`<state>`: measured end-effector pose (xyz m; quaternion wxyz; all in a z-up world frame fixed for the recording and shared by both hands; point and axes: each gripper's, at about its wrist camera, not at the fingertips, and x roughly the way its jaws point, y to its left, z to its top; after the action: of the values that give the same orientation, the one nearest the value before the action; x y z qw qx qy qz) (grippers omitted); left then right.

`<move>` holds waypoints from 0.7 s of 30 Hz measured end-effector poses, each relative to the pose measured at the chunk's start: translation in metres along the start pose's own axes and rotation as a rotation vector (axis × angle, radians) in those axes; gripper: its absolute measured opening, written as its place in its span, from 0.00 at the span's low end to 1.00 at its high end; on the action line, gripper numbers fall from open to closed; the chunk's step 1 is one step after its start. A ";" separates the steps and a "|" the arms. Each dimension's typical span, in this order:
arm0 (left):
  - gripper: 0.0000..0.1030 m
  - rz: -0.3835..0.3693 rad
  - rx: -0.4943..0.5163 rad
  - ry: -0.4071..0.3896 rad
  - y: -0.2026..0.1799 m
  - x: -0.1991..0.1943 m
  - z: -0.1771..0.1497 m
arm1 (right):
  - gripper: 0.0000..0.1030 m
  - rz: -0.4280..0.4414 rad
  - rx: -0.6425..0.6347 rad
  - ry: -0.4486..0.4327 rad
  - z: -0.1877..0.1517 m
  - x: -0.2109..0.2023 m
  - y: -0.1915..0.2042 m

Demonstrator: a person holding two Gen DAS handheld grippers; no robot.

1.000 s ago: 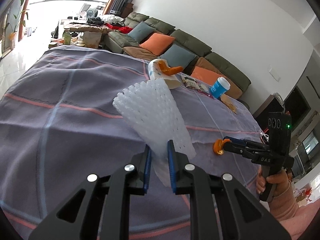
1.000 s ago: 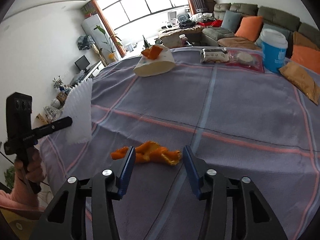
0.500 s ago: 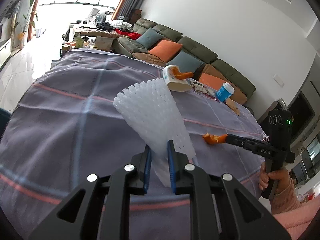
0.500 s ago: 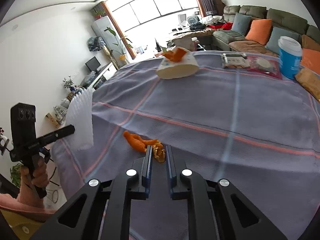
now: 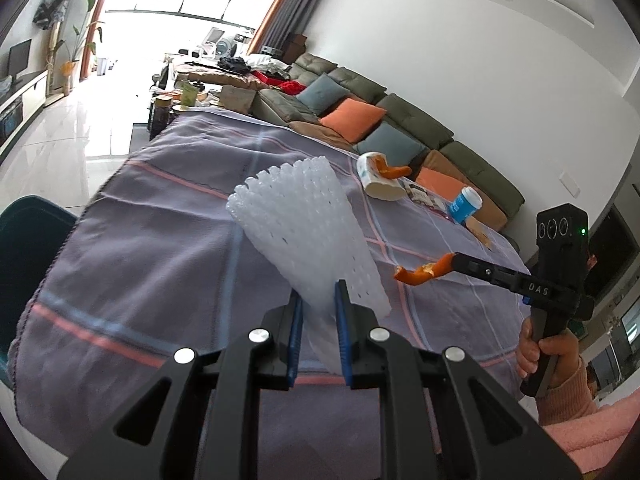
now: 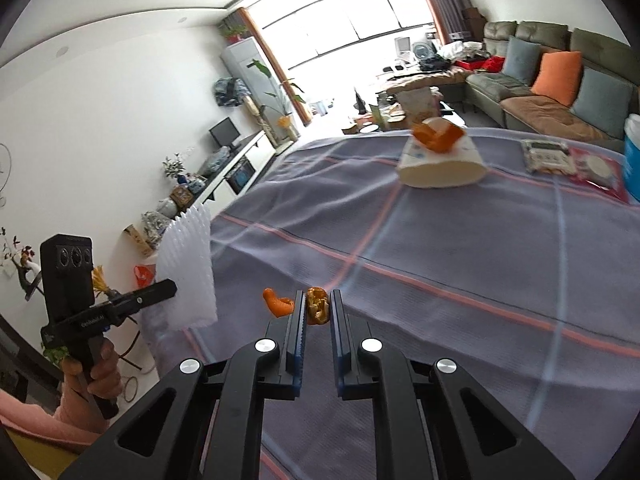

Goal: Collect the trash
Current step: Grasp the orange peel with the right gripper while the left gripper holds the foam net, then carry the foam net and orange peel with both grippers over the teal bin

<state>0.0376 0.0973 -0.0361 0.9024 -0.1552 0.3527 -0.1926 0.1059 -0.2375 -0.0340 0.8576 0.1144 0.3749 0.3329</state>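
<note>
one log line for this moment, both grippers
left gripper: shut on foam net | right gripper: shut on orange peel, lifted off tablecloth | paper cup: lying, peel inside

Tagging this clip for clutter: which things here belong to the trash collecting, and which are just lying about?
Job:
- white foam fruit net, in left gripper
- orange peel, in right gripper
- tipped paper cup holding peel

Lying about:
- blue cup
- snack packets
- checked tablecloth
</note>
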 end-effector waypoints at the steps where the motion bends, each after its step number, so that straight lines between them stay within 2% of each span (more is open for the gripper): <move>1: 0.16 0.004 -0.004 -0.004 0.002 -0.003 -0.001 | 0.11 0.006 -0.006 0.000 0.002 0.002 0.003; 21: 0.16 0.095 -0.070 -0.058 0.033 -0.047 -0.009 | 0.11 0.132 -0.094 0.036 0.026 0.054 0.057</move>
<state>0.0078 0.1466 -0.0290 0.9144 -0.1752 0.3400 -0.1327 0.1242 -0.1578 -0.0211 0.8313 0.0927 0.3660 0.4080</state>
